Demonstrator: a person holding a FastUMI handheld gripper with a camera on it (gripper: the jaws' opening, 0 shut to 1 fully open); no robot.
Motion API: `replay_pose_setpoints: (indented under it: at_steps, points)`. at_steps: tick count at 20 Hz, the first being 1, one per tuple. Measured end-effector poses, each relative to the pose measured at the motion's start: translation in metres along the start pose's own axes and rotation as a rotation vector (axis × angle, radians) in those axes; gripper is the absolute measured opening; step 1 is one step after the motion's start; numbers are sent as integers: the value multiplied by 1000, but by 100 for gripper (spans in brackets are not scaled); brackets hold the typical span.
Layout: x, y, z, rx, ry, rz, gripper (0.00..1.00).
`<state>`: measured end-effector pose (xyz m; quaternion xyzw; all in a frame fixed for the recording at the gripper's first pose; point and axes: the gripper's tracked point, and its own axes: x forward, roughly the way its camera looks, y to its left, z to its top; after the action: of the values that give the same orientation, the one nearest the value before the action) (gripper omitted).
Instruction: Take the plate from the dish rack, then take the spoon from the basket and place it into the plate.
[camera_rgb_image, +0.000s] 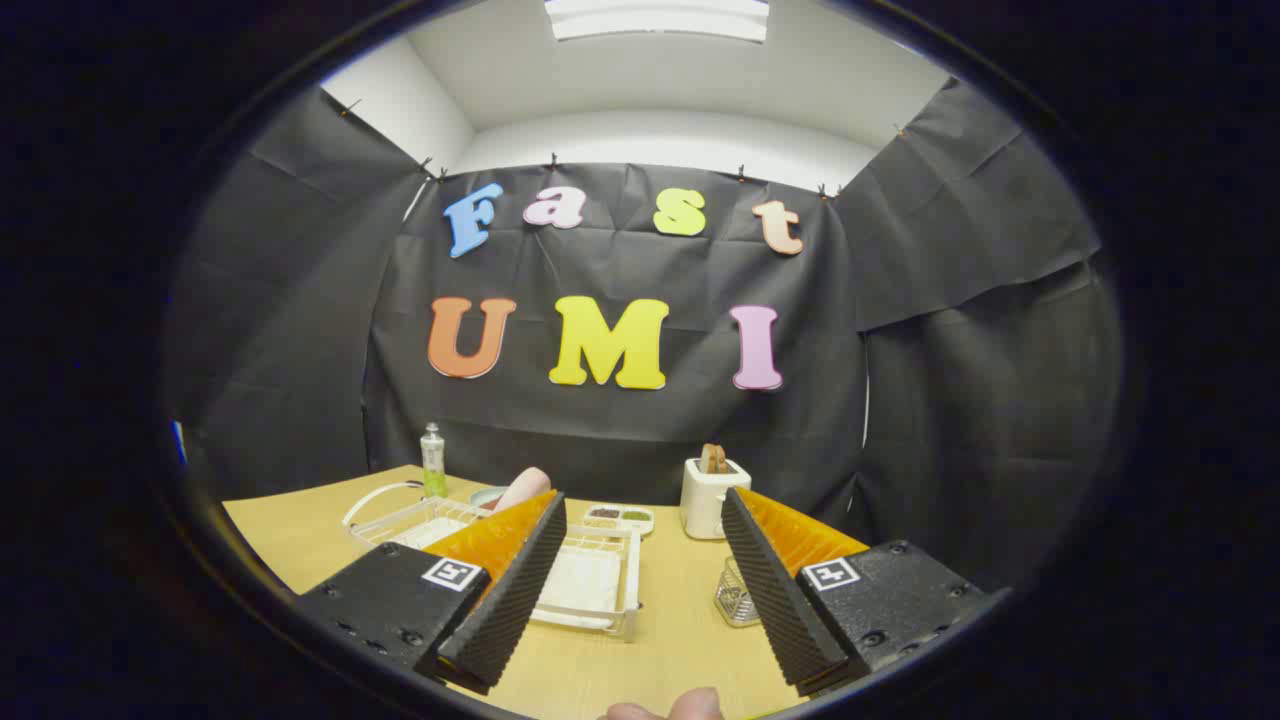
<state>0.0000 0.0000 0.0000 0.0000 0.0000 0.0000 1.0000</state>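
Observation:
My gripper (640, 505) is open above the wooden table (680, 640), with nothing between its fingers. A white dish rack (590, 590) lies just ahead, partly hidden by the left finger (510, 590). A pink plate (522, 488) stands upright in the rack's far part, beyond the left finger's tip. A small wire basket (735, 597) sits beside the right finger (775, 590), half hidden by it. I cannot make out a spoon in the basket.
A white toaster (708, 497) with a slice of bread stands at the back, between the fingers. A green bottle (433, 462) stands at the back left. A small white dish (620, 517) lies behind the rack. A person's fingertips (665, 708) show at the near edge.

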Motion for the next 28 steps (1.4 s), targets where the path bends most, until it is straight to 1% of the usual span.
replay_pose_setpoints:
  at_steps: [4, 13, 19, 23, 25, 28]
  points:
    - [-1, 8, 5, 11, -33, -8, 100]
    - [3, 8, -4, 31, -14, -32, 100]
    - [7, 14, -12, 36, -7, -16, 100]
    - [10, 13, -5, 63, -51, -11, 100]
    - [13, 7, -3, 58, -60, -24, 100]
    - [19, 8, 3, 40, -61, -2, 100]
